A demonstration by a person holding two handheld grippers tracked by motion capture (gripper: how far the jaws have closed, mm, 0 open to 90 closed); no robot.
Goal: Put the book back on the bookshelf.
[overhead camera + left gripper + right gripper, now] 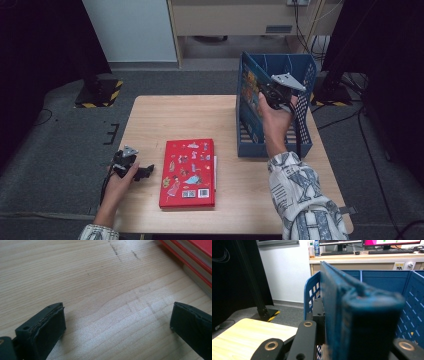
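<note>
The right tool [272,95] is holding a blue book [248,95] upright inside the blue basket [305,132], its jaws clamped on the book's upper edge. In the right gripper view the blue book [352,315] is standing on edge between the jaws, close against the perforated wall of the basket [312,293]. Judging from this, the first book is being placed but is not yet released.

The red book [187,172] is lying flat on the worktop [160,117], outside the basket, so one book appears to be waiting for transfer.

The left tool [134,170] is resting on the worktop just beside the red book, jaws apart and gripping nothing; the left gripper view is showing bare wood between them and the red book [192,257] at the upper right.

No other contents are discernible in the basket.
</note>
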